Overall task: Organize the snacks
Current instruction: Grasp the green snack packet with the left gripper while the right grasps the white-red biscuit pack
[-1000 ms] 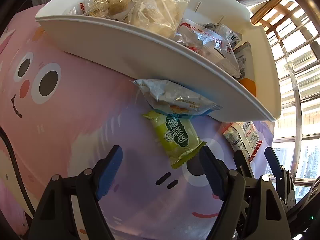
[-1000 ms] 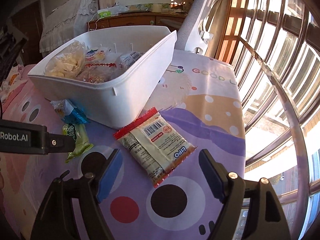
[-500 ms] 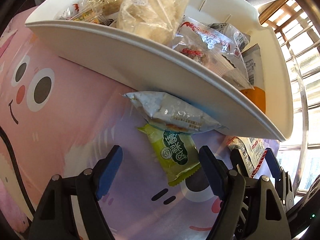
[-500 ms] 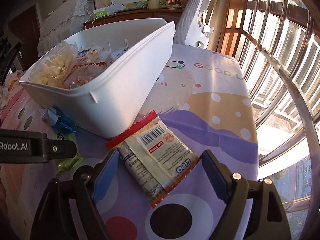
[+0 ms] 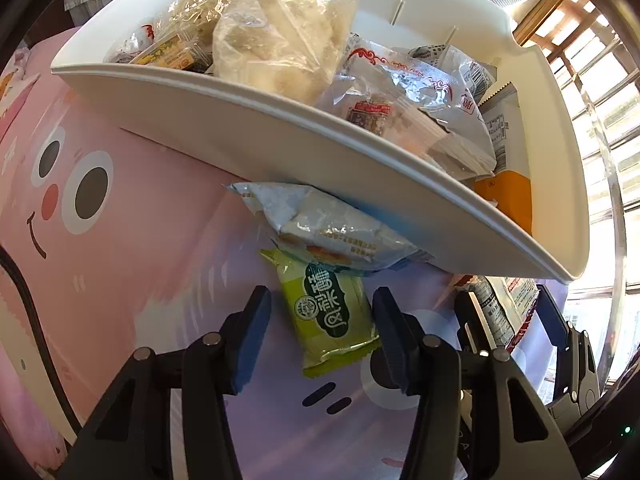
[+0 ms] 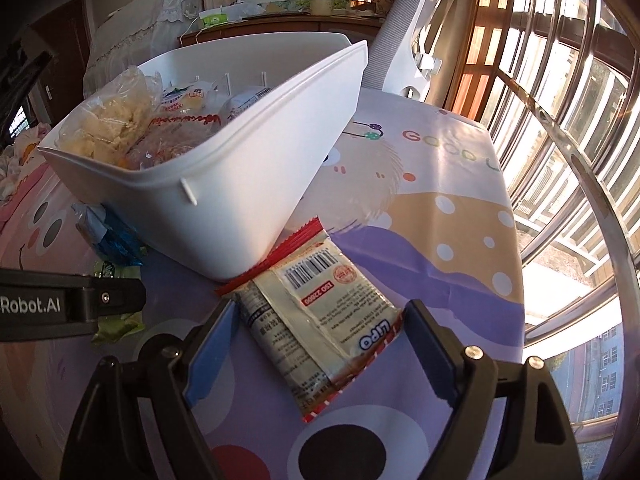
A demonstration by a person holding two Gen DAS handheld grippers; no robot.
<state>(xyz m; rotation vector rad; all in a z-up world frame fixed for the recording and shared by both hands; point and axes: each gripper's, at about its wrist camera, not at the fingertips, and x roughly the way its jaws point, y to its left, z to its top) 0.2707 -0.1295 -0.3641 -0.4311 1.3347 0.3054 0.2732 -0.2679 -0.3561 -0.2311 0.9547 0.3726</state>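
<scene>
Left tongs (image 5: pixel 318 320) now narrowed around green snack pack (image 5: pixel 330 312), vs wide apart half a second ago; blue pads flank it on both sides, slight gap visible on left pad, right pad about at the wrapper edge, so not clamped yet. Green pack flat on counter (image 5: pixel 132 240), centre-low in left view, top end tucked under silver-blue pack (image 5: pixel 328 224), which leans on the wall of white bin (image 5: pixel 240 136). Right tongs (image 6: pixel 316 328) also closer in than before, jaws apart, straddling cream Lipo pack (image 6: pixel 316 312) with red edge; pack lies flat at lower centre of right view, its top corner touching the bin's base. No contact confirmed there either. Bin spans upper half of both views, already loaded: clear bag of pale chunks (image 5: pixel 288 28), several foil and clear wrappers, orange-white box at the right end. Three packs outside the bin. Reading: approach done on both sides, closing phase in progress on left, right likely a beat behind. Next: finish the squeeze, lift, drop into bin. Risks: thin slippery wrappers flat on cloth, pads may skate over instead of gripping; green pack pinned under the silver one, so lifting may drag that along; Lipo pack wider than the green, grip on its sides may buckle it.
</scene>
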